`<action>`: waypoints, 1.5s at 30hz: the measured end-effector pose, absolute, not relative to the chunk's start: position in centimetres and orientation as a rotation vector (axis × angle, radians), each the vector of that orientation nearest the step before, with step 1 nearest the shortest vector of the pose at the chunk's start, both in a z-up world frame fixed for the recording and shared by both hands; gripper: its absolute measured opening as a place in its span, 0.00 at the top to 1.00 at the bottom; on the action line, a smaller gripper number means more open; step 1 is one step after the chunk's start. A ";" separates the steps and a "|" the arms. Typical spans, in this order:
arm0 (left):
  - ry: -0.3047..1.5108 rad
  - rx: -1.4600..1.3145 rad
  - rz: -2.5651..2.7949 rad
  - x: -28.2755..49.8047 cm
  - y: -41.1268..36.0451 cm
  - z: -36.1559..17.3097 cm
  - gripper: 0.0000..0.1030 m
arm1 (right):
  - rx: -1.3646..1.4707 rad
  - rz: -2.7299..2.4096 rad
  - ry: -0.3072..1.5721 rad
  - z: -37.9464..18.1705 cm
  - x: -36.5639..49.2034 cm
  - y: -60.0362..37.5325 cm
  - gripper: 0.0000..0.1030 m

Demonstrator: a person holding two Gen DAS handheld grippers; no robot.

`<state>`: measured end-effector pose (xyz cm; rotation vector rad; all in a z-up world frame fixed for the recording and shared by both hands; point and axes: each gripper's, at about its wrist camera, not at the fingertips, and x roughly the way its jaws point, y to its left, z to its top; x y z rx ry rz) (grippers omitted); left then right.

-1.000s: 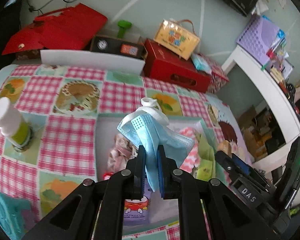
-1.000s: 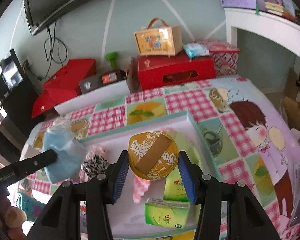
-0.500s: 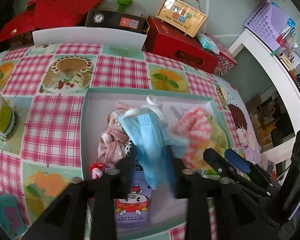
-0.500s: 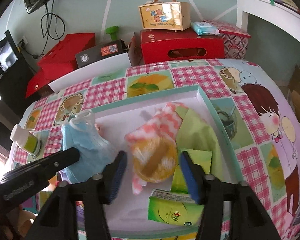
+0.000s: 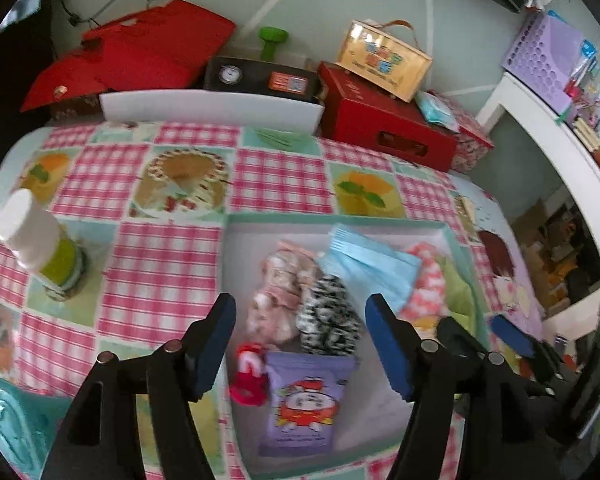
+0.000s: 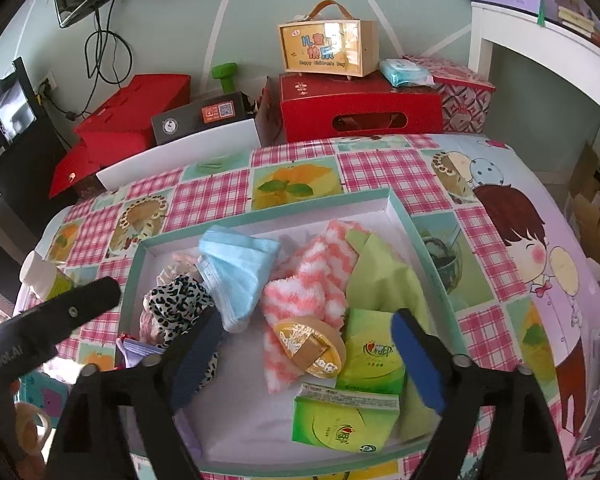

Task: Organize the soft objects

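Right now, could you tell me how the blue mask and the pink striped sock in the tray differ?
The mask is plain light blue, thin and pleated; the sock is fluffy, with pink and white zigzag stripes. The mask lies toward the left of the tray, against the leopard-print cloth; the sock lies in the middle, beside the green cloth, with the gold round pack on its near end. Both lie loose in the tray, in neither gripper.

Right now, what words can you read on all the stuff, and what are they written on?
"Happy Children's Day": yellow box with a handle, under big Chinese characters.
"nRobot.AI": the part that shows, on the left gripper.
Green tissue packs, purple wipes pack, gold round packet, dark box: print too small or blurred.
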<state>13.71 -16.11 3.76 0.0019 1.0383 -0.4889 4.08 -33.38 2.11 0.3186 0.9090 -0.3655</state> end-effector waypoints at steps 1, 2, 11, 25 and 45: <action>1.037 0.009 -0.474 13.8 -15.9 3.7 0.33 | 0.319 -0.365 0.910 2.1 4.1 -33.4 0.05; 1.035 0.021 -0.448 14.0 -15.7 3.5 0.33 | 0.320 -0.366 0.910 2.1 4.1 -33.4 0.03; 1.026 0.133 -0.237 15.7 -13.8 1.3 0.02 | 0.316 -0.384 0.924 1.6 4.2 -33.5 0.00; 1.001 0.125 -0.227 15.1 -13.0 2.1 0.02 | 0.295 -0.378 0.943 1.2 4.3 -32.6 0.00; 0.961 0.141 -0.211 8.1 -8.2 2.2 0.02 | 0.256 -0.303 0.987 1.1 0.6 -27.8 0.00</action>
